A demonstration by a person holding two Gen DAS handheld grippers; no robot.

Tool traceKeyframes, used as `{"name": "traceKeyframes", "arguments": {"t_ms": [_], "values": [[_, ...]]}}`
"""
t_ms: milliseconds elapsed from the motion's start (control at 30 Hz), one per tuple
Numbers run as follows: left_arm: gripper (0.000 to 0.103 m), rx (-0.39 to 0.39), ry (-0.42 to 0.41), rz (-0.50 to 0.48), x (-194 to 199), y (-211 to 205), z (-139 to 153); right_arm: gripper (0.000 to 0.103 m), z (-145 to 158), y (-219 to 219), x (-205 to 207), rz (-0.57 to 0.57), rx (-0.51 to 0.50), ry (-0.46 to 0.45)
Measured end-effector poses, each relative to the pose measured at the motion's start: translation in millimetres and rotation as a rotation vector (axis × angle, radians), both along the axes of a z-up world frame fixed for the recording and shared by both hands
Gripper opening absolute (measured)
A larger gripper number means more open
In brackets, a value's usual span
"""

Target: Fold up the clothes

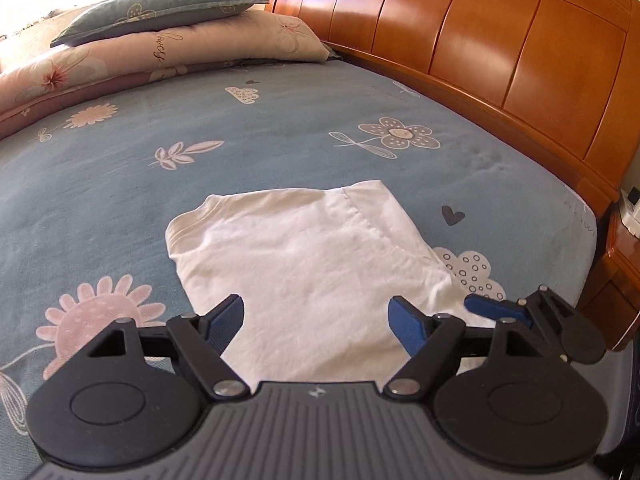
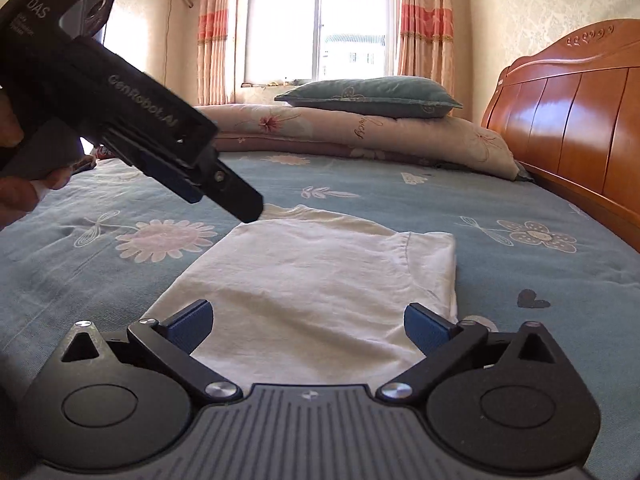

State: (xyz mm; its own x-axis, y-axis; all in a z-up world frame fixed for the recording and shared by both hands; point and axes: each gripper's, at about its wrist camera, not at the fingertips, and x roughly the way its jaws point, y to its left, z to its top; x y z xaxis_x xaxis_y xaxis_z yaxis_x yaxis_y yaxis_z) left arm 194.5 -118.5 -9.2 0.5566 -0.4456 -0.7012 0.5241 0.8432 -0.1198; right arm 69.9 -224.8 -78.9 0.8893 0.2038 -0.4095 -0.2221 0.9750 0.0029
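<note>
A white T-shirt point(image 1: 312, 264) lies folded lengthwise on the blue flowered bedsheet point(image 1: 160, 184), collar at the far left, a sleeve folded over on the right. My left gripper point(image 1: 316, 320) is open and empty, hovering above the shirt's near end. My right gripper point(image 1: 496, 310) shows at the shirt's right near corner. In the right wrist view the same shirt point(image 2: 320, 288) lies ahead, my right gripper point(image 2: 308, 328) is open and empty over its near end, and my left gripper point(image 2: 224, 192) hangs above the shirt's far left part.
A wooden headboard point(image 1: 480, 40) runs along the right. Stacked pillows point(image 2: 372, 120) and a folded quilt lie at the bed's far end under a window point(image 2: 320, 24). A wooden nightstand point(image 1: 616, 264) stands at the right bed edge.
</note>
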Motion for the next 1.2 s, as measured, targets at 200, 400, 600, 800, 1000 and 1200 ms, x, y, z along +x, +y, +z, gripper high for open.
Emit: {"name": "traceKeyframes", "arguments": {"t_ms": [200, 400, 600, 800, 1000, 1200], "values": [[0.079, -0.019, 0.058, -0.052, 23, -38, -13, 0.103, -12, -2, 13, -0.051, 0.002, 0.132], [0.079, -0.064, 0.143, -0.127, 33, -70, -26, 0.103, -12, -47, -9, -0.161, 0.097, 0.142], [0.079, -0.087, 0.199, -0.234, 36, -111, -42, 0.103, -7, -49, -10, -0.124, 0.134, 0.128], [0.088, -0.081, 0.221, -0.305, 48, -149, -49, 0.103, -5, -35, -12, -0.063, 0.075, 0.108], [0.090, -0.060, 0.069, -0.310, 59, -154, -17, 0.103, -6, -33, -14, -0.049, 0.072, 0.110], [0.089, -0.019, 0.169, -0.210, 108, -158, -48, 0.103, -5, -33, -16, -0.032, 0.097, 0.117]]}}
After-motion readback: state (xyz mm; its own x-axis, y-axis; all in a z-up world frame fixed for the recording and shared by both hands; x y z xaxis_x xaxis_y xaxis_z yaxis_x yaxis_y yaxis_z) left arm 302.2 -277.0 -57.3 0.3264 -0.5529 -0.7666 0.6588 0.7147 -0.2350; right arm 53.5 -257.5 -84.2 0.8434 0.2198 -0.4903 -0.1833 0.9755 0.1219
